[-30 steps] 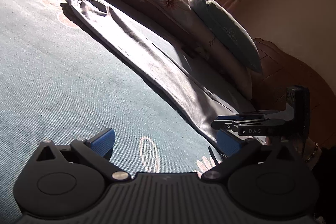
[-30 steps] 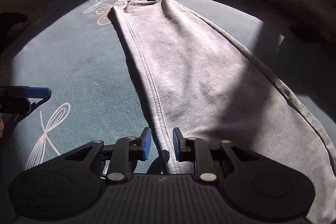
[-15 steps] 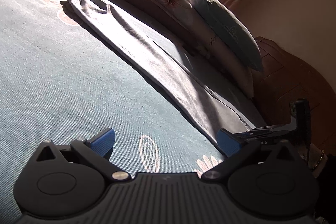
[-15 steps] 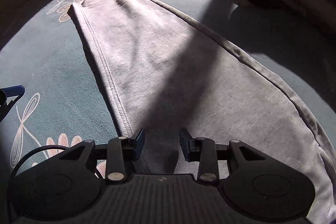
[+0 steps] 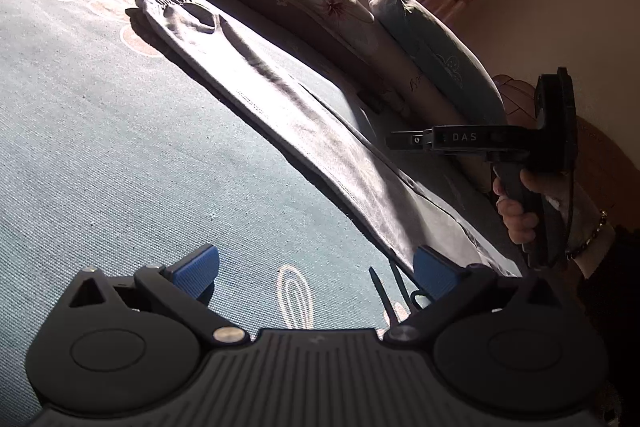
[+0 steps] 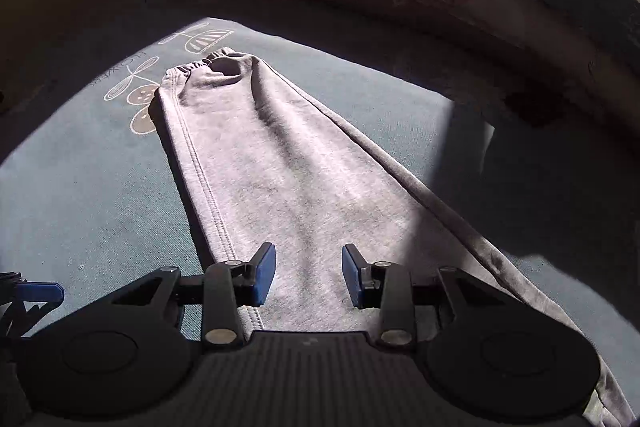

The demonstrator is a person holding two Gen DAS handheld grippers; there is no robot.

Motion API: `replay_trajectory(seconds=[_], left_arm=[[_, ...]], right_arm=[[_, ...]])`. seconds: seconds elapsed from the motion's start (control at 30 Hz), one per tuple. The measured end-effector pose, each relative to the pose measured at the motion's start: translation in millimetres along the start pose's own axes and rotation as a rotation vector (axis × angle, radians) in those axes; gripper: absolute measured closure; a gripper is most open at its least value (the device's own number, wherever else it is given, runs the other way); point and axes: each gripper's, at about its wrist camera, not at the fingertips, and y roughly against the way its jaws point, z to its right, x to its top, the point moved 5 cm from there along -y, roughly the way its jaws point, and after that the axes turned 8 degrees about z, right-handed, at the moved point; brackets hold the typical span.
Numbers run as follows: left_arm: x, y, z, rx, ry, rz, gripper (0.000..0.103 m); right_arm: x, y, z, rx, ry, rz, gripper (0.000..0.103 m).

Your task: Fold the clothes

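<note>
Grey sweatpants (image 6: 280,163), folded lengthwise, lie flat on the teal bedspread (image 5: 100,147), soft, limp, light; pinch seam edge or cuff; left gripper (image 5: 316,269) and right gripper (image 6: 308,273) both released, nothing between the jaws, right having just widened.

Black right gripper (image 6: 308,275) marked "DAS" — blue pads, silver screws; beaded bracelet (image 5: 591,238), dark sleeve (image 5: 616,291).

Grey sweatpants (image 6: 288,187), folded lengthwise into one long narrow strip, lying flat on the teal flower-printed bed (image 6: 92,195), gathered elastic waistband at the far end, stitched side seam along the left edge, shallow wrinkles along the cloth, part sunlit, part shadowed.
</note>
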Motion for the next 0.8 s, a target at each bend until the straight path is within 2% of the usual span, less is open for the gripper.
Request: replay_trajectory(seconds=[0.1,0.13,0.2,0.4,0.53,0.6,0.8], left_arm=[[7.4,6.5,-4.4,0.025,-0.001,0.047,0.001],[9.6,8.5,-5.7,0.038,-0.008,0.063,0.001],[14.8,12.8,-8.6,0.063,-0.023,0.094,0.001],[19.0,12.0,-13.3,0.067,-0.013,0.095,0.001],[16.5,10.2,-11.1,0.068,-0.034,0.089,0.001],[15.2,10.2,-9.8,0.064,-0.041,0.085,0.001],[13.6,11.2,-10.8,0.065,-0.029,0.084,0.001]], right_arm=[[27.5,-39.1,-4.9,-0.003,0.007,0.021,0.065],[35.7,-52.5,-7.1,-0.004,0.007,0.028,0.073],[49.7,-79.1,-12.0,-0.015,0.01,0.041,0.079],[70.9,-155.8,-23.0,-0.096,0.02,0.051,0.082],[73.5,-192.7,-16.7,-0.127,-0.032,0.045,0.082],[78.5,-201.0,-13.4,-0.148,-0.024,0.062,0.083],[93.8,-181.3,-29.7,-0.014,-0.091,0.094,0.08]])
